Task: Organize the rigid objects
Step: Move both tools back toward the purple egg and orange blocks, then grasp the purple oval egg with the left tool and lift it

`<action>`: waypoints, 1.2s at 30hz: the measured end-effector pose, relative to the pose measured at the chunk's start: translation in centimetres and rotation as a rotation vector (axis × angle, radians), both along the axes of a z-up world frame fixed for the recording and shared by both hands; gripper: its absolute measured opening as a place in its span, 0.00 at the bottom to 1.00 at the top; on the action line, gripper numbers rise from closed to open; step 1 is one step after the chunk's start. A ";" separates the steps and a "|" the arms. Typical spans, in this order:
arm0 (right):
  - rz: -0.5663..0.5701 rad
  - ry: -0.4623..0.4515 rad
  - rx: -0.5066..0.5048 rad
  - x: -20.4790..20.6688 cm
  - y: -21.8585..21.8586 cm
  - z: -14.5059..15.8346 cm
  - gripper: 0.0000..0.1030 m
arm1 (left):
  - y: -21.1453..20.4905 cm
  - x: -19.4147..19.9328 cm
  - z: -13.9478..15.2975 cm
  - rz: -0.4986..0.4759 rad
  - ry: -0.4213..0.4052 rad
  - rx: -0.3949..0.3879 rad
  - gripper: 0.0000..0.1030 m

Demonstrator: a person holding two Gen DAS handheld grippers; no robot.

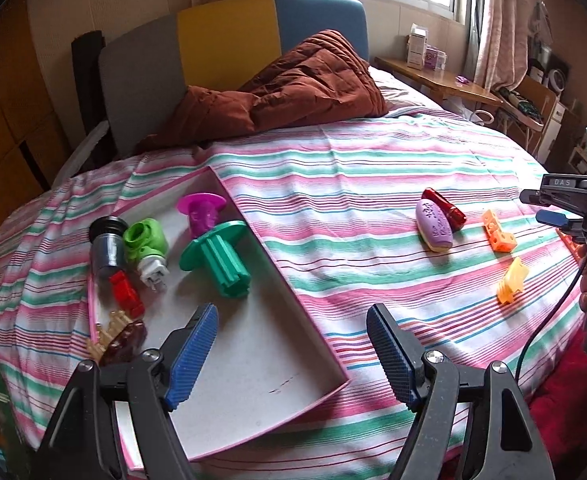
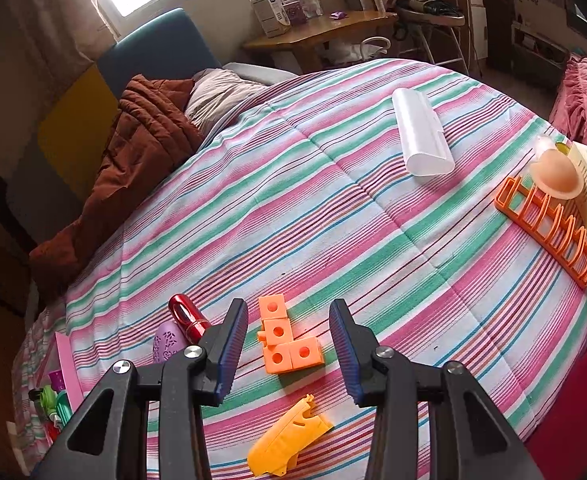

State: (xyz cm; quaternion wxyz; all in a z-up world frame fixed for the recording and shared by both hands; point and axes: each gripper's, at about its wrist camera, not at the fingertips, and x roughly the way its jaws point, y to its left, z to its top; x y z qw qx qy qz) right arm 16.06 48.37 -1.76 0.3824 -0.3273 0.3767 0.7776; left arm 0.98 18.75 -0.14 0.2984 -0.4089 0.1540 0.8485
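Pink-and-green striped bedding [image 1: 333, 208] serves as the work surface as a person sorts small plastic pieces into a shallow grey tray [image 1: 253, 340] with a pink rim. Already gathered at the tray's far end are a green flanged part [image 1: 217, 252], a magenta one [image 1: 203, 210], a lime-green fitting [image 1: 143, 240] and a dark cylinder [image 1: 107, 246] — apparently the finished share of the job. The left gripper [image 1: 293, 356] hangs over the tray's bare near end, jaws wide and holding nothing, seemingly free for another piece. The right gripper [image 2: 289, 348], jaws partly apart and also empty, points down at an orange block cluster [image 2: 287, 338] lying on the bedding between its fingers but untouched — likely the next pick. Just beside it lie a yellow-orange clip [image 2: 287, 436], a red tube [image 2: 187, 318] and a purple oval [image 2: 167, 342], all outside the tray. Farther off sit an orange rack [image 2: 549, 224] and a white case [image 2: 421, 138], well apart from the sorting.
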 end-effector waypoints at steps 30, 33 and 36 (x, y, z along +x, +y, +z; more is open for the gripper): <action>-0.041 0.072 -0.140 0.7 1.6 -1.4 0.41 | 21.0 -4.0 -6.5 -0.252 -0.180 -0.057 0.74; -0.038 0.075 -0.146 0.7 1.6 -1.5 0.41 | 22.3 -4.7 -8.0 -0.257 -0.183 -0.082 0.62; -0.040 0.075 -0.147 0.6 1.6 -1.5 0.41 | 21.9 -4.5 -8.5 -0.264 -0.145 -0.082 0.40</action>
